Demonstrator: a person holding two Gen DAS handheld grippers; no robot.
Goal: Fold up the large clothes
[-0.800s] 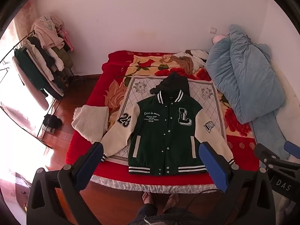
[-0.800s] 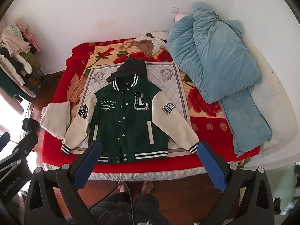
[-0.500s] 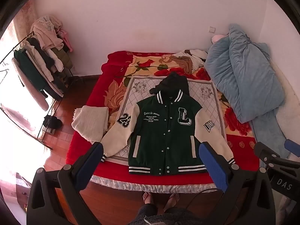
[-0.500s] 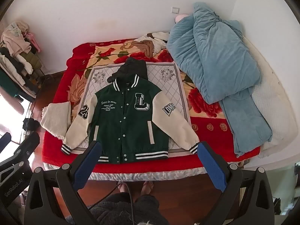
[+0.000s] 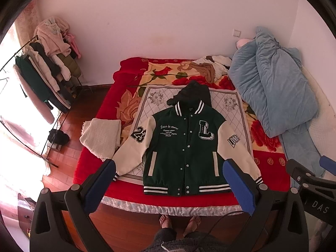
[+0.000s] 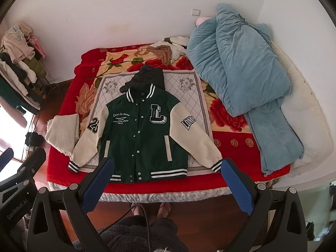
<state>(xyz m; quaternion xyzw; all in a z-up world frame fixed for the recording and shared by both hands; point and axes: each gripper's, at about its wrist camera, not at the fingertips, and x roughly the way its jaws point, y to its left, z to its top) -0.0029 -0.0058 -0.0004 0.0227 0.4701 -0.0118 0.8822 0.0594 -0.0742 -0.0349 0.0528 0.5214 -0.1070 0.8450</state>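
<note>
Both wide-open hand-held grippers (image 5: 168, 180) (image 6: 166, 174) well above the flat varsity jacket (image 5: 184, 147).

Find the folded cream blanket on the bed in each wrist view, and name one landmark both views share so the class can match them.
Left wrist view: the cream blanket lies left of centre, beside the jacket's number sleeve.
Right wrist view: the cream blanket lies at mid-left, beside the same sleeve.
Shared landmark: the green jacket with its white L.

A big bed (image 5: 94, 168) with a red flower blanket sits by plain white walls (image 5: 157, 21). The floor (image 5: 69, 138) is brown wood. Bright light comes from the left.
</note>
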